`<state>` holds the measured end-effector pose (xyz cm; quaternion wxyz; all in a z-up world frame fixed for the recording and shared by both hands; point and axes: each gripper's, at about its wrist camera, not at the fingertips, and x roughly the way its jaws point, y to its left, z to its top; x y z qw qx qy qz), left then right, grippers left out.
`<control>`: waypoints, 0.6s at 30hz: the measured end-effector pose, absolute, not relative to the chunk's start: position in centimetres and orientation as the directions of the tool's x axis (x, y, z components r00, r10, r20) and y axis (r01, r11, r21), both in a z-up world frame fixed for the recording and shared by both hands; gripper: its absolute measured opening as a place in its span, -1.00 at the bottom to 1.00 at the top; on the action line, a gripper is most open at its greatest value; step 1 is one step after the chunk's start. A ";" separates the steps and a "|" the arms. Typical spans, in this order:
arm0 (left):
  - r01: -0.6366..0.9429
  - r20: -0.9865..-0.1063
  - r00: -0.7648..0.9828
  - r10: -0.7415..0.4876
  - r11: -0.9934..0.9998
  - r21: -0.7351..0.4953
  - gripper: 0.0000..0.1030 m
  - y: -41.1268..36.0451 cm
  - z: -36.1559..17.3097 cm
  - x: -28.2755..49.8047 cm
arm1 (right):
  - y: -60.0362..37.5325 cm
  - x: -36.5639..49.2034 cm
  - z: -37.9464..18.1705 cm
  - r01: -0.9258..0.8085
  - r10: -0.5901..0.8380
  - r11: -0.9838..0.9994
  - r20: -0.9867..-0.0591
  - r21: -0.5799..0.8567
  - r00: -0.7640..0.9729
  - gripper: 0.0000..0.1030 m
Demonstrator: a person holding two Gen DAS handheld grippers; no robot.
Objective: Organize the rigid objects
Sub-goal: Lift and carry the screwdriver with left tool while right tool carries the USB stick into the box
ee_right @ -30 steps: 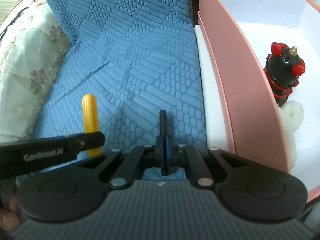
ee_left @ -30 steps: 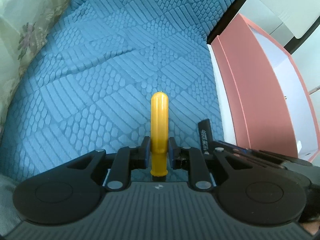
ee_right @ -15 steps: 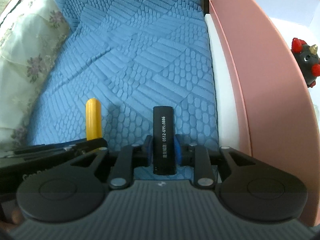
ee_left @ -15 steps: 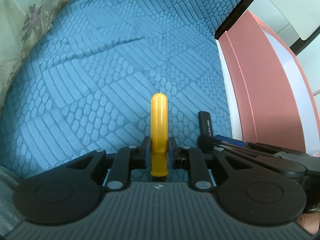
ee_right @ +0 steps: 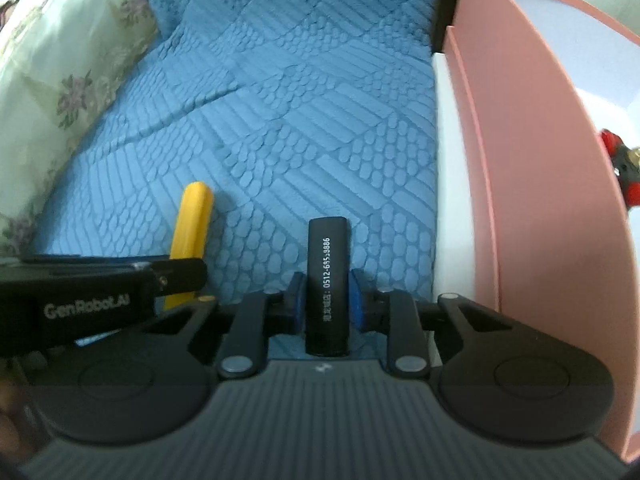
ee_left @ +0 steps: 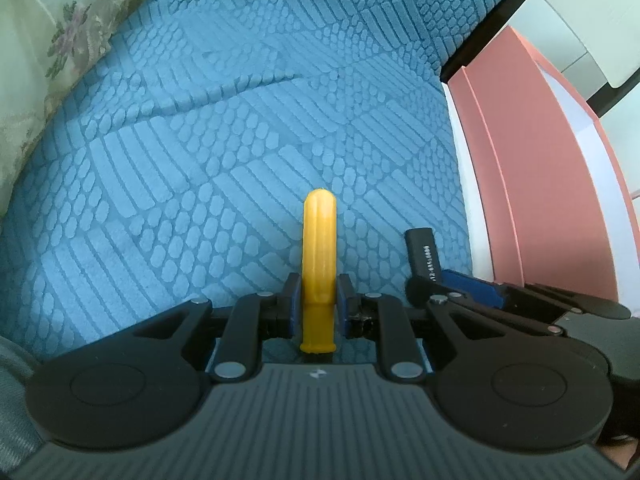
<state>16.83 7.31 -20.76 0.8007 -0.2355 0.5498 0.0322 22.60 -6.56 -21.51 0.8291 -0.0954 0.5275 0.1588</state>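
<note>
Beside the blue quilted bed (ee_left: pixel 200 160), the pink box (ee_right: pixel 532 200) is waiting: carrying appears under way, lifting over its wall next. The left gripper (ee_left: pixel 318 304) is clenching a yellow cylinder (ee_left: pixel 319 256), the right gripper (ee_right: pixel 326 302) a black stick (ee_right: pixel 327 280), both pointing lengthwise forward.

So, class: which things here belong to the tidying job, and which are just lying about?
Part of the job:
- yellow stick, held in the left gripper
- black bar, held in the right gripper
- pink box
- black and red figure in the box

Just lying about:
- blue textured cover
- floral pillow
</note>
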 end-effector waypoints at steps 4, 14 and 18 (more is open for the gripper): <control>-0.312 -0.889 0.405 -0.215 0.881 -0.355 -0.58 7.4 -19.8 16.6 | -7.1 22.1 -19.7 -0.355 0.183 0.935 -0.886 0.023 0.425 -0.50; -0.298 -0.856 0.469 -0.217 0.874 -0.385 -0.60 6.4 -15.2 15.2 | -8.7 19.4 -13.0 -0.356 0.251 0.933 -0.817 0.060 0.519 -0.50; -0.280 -0.838 0.500 -0.218 0.875 -0.394 -0.60 5.7 -13.0 14.3 | -9.7 17.7 -10.7 -0.356 0.265 0.932 -0.788 0.062 0.556 -0.50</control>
